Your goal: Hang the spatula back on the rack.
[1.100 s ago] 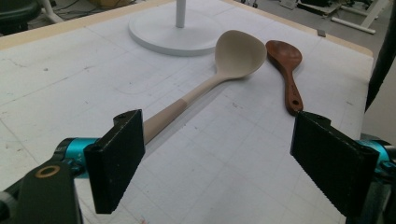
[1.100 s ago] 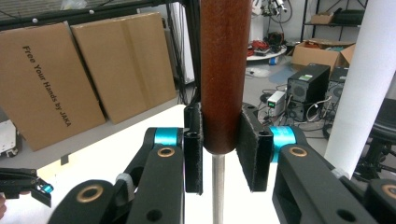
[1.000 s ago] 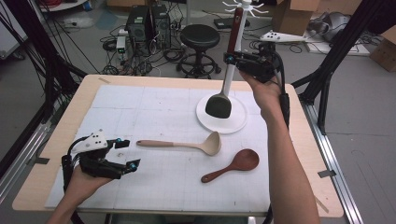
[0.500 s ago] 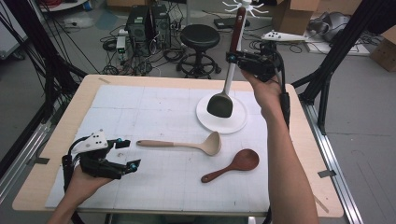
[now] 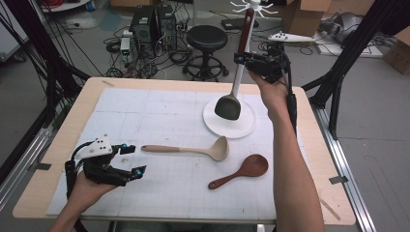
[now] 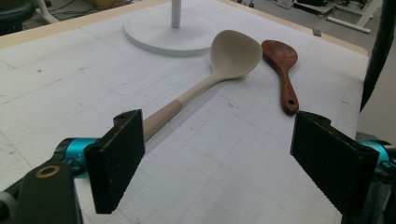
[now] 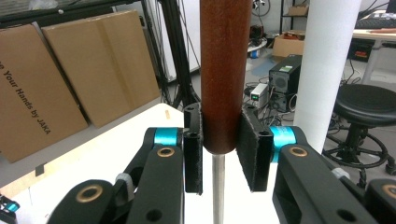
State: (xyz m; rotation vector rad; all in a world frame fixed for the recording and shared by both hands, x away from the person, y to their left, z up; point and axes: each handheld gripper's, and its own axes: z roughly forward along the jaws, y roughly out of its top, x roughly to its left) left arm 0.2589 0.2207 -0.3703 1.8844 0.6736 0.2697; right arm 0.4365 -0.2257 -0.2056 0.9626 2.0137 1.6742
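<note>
Down front in the high view, left gripper (image 5: 129, 160) resting on the mat, jaws wide apart and holding nothing, just beside the handle end of the beige ladle (image 5: 193, 149); brown wooden spoon (image 5: 240, 171) nearby. Farther back, right gripper (image 5: 240, 58) clamped on the spatula (image 5: 234, 92), dark blade hanging over the white stand's (image 5: 241, 126) base. Up close in the right gripper view, pads (image 7: 252, 147) squeezing the brown handle's lower end, thin metal shaft below, white pole just beside.

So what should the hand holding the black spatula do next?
Probably lift it a bit higher toward the hooks on the white stand. The right tongs grip the spatula by its brown handle, and its head hangs just above the stand's base.
</note>
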